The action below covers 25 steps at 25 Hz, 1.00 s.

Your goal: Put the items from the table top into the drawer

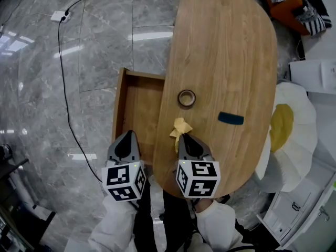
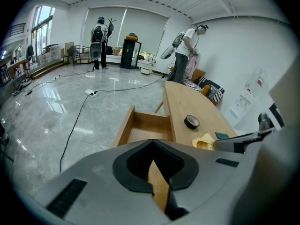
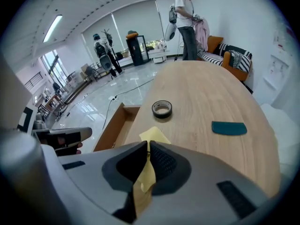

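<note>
R gripper (image 1: 185, 137) is pinching the yellow cloth (image 1: 181, 126) at the table (image 1: 226, 51) edge, w/ the open drawer (image 1: 137, 109) lying at its 10 o'clock, and L gripper (image 1: 127, 135), pressed together & empty, is hovering nearer it.

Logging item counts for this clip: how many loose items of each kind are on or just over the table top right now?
Tape roll: 1
Yellow cloth: 1, pinched in the right gripper
Teal pad: 1
Total: 3
</note>
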{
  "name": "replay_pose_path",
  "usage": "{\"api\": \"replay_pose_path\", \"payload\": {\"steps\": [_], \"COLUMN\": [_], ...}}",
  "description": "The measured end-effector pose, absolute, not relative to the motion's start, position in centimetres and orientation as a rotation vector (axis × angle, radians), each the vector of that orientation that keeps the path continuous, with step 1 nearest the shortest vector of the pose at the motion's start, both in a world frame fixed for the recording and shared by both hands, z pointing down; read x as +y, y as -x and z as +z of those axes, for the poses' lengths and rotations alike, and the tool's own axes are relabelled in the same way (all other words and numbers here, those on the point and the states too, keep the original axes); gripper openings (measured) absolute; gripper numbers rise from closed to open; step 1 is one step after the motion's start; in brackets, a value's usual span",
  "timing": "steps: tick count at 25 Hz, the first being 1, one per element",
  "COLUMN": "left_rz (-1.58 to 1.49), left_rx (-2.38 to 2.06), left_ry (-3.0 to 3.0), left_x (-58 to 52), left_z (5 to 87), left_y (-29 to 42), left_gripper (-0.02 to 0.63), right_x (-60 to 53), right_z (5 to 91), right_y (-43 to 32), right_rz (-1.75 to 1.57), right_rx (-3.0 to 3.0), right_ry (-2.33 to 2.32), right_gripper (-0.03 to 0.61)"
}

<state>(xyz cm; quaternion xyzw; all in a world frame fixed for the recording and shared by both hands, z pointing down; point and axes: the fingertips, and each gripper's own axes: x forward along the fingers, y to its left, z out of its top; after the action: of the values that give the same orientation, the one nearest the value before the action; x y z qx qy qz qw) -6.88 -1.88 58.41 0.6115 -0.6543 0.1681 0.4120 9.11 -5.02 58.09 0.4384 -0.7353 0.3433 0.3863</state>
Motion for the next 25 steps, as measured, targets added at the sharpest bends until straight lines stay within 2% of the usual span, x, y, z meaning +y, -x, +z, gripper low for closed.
{"api": "replay_pose_path", "payload": {"steps": [15,25], "left_rz": [0.371,0.327], "left_rx": [-1.704,-1.739], "left_ry": [-1.582,-1.548], "left_x": [-1.2,0.7], "left_z": [53.2,52.2], "left_y": [8.1,11.1], "left_gripper": [0.000,0.000], "right_x": [-4.9,-3.8], "right_z": [51.7,50.0], "right_y": [-7.9,-3.3], "right_rz": [0.880,0.850], "right_rx": [-1.957,-2.009], "right_ry": [-1.180,-1.130], "right_gripper": [0.072,0.072]}}
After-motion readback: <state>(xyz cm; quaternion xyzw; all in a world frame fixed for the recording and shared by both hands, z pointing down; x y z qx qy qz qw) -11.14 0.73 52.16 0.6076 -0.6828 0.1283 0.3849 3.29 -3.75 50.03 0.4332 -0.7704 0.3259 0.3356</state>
